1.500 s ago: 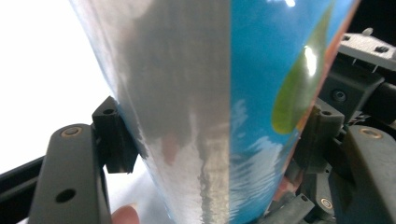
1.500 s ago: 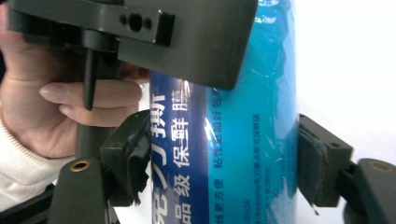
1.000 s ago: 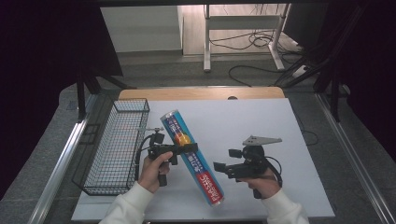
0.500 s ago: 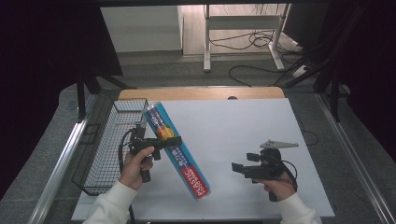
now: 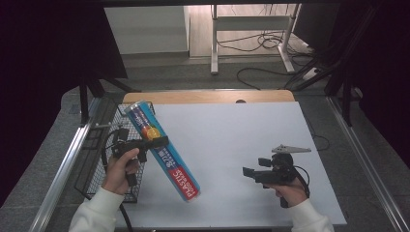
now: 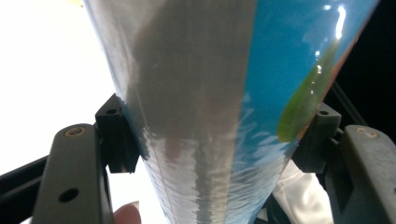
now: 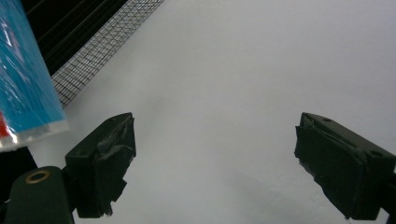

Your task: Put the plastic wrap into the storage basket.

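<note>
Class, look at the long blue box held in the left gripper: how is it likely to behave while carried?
The blue box stays straight though gripped off-centre, so probably stiff. Its glossy wrapping may be slippery between the jaws. The left gripper clamps nearer the upper end, so the long lower part may droop or swing.

- The white table (image 5: 251, 145) is evenly lit from above, while the room around it falls away into near black on both sides.
- Beyond the table's far edge, the floor catches a warm bright patch.
- Soft, short shadows sit just beneath the blue box (image 5: 162, 151) and the right gripper (image 5: 251, 173).
- In the left gripper view the box (image 6: 224, 93) is close and blurred, with glare streaks on its glossy wrap; the table beside it is blown out white.
- The right gripper view is dim and greyish, with its jaws soft-focused.
</note>
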A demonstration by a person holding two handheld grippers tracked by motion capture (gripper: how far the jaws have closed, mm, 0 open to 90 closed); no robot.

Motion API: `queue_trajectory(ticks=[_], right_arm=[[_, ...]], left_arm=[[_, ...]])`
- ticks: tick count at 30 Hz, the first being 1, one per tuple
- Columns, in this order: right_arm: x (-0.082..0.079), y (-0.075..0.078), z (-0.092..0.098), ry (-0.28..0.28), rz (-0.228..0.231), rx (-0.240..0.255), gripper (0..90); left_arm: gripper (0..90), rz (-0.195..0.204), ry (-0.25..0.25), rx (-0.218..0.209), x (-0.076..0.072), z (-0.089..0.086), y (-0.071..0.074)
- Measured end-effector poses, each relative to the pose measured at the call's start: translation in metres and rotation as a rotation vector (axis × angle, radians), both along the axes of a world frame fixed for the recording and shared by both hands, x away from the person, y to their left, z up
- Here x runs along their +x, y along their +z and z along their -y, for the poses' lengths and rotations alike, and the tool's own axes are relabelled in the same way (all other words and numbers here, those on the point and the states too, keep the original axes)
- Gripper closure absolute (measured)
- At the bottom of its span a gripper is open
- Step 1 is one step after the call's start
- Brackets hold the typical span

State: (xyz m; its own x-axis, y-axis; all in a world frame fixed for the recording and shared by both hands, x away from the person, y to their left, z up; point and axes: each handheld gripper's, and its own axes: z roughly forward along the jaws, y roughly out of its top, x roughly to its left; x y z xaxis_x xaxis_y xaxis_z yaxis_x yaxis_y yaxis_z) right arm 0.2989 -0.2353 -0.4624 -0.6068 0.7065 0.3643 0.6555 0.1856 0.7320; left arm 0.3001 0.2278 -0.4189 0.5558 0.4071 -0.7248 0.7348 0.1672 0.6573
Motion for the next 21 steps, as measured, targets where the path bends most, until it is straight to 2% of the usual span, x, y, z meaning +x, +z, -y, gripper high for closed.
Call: queue_trajectory(ticks=[7,11,12,21], right_arm=[[0.001,-0.002,0.001,-0.006,-0.003,-0.006,12.7],[0.001,-0.003,0.002,-0.007,-0.007,-0.009,12.7],[0.001,-0.003,0.001,-0.008,-0.008,-0.008,12.7],[0.002,-0.005,0.002,-0.017,-0.009,-0.014,12.7]], left_arm=[[31.9,0.019,0.035,0.024,-0.001,-0.018,0.007],[31.8,0.014,0.053,0.016,-0.003,-0.029,0.01],[31.9,0.024,0.058,0.022,-0.003,-0.032,0.011],[31.9,0.025,0.104,0.03,-0.007,-0.06,0.017]])
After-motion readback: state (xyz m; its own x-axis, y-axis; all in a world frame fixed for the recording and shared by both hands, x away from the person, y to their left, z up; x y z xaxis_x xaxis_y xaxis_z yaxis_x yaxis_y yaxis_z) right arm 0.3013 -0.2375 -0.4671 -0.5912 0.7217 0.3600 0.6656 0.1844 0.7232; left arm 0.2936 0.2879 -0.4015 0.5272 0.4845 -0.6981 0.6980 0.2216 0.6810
